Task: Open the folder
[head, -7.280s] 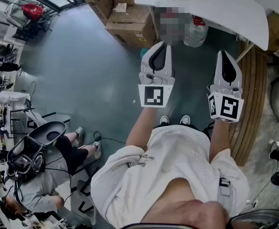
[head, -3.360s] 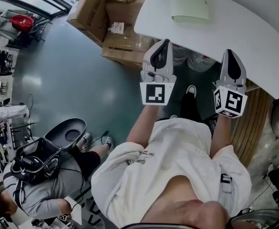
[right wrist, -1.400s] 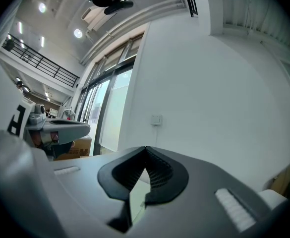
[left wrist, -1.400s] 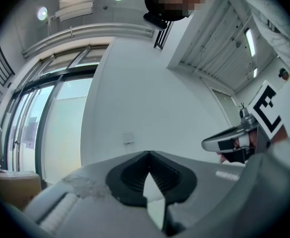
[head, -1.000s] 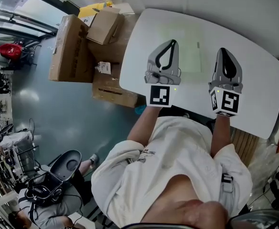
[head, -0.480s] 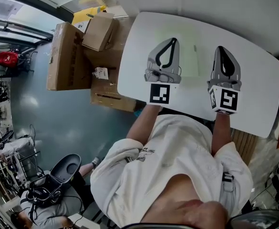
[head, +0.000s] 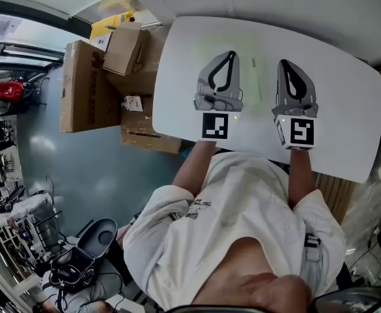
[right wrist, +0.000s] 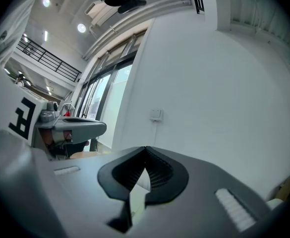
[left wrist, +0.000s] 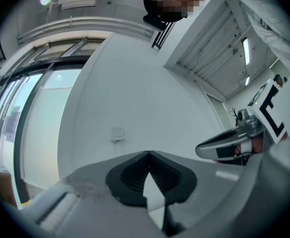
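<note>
— Where is this?
— One white desk (head: 346, 109) with rounded corners stands by a white wall (left wrist: 135, 83), over a grey-blue floor (head: 79, 175). I count three brown cardboard boxes (head: 79, 87) on the floor at the desk's left end.
— And the folder?
— One pale green folder (head: 250, 80) lies flat on the desk, towards its far side. In the head view the left hand-held gripper (head: 228, 53) covers part of it, and the rest shows in the gap between the two hand-held grippers.
— What do they hold?
— Nothing. The left one's jaws are pressed tip to tip, with nothing between. The right hand-held gripper (head: 286, 62) is the same, closed and empty, just right of the folder. Both point at the wall, side by side. I can't tell whether either touches the folder.
— Anything else?
— One small white wall plate (right wrist: 156, 114).
</note>
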Available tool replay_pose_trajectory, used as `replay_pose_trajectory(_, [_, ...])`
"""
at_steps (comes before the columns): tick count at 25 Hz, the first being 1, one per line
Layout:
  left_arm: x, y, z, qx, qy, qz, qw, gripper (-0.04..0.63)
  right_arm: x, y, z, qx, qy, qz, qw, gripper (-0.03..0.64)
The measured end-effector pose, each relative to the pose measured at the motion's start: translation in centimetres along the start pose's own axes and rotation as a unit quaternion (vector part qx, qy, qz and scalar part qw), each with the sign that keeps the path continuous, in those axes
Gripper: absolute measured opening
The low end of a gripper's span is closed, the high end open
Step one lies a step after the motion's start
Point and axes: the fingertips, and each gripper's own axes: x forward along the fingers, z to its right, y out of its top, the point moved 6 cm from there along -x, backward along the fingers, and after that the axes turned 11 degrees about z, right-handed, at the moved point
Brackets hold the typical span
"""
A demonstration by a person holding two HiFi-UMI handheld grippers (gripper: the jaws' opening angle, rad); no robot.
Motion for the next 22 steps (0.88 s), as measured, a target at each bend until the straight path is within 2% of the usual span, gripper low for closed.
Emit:
replay_pose_trajectory(7, [0.0,-2.0,1.0,-0.015,0.012,-0.004,0.9998,0.002,-0.1,-2.1,0.4,0.019,0.013,0.0,1.0,0.002])
replay_pose_trajectory(11, [-0.4,-3.4,1.8,-0.01,0.001,-0.002,0.9999,0.002,-1.0,-3.9,0.1,0.04,0.019,0.011,0.999,0.002])
replay_pose_trajectory(18, [-2.2,-6.8,3.7,-0.026,-0.027,-0.041,0.9985,0.002,-2.5,-8.2,-0.6,0.06,0.026,-0.03,0.997,0.0])
replay_pose_trajectory(22, [-3.0,-8.5,4.5,-0.015,-0.042,-0.066,0.9968,0.002,-3.2,-10.9,-1.2,0.063,0.038,-0.064,0.995,0.001])
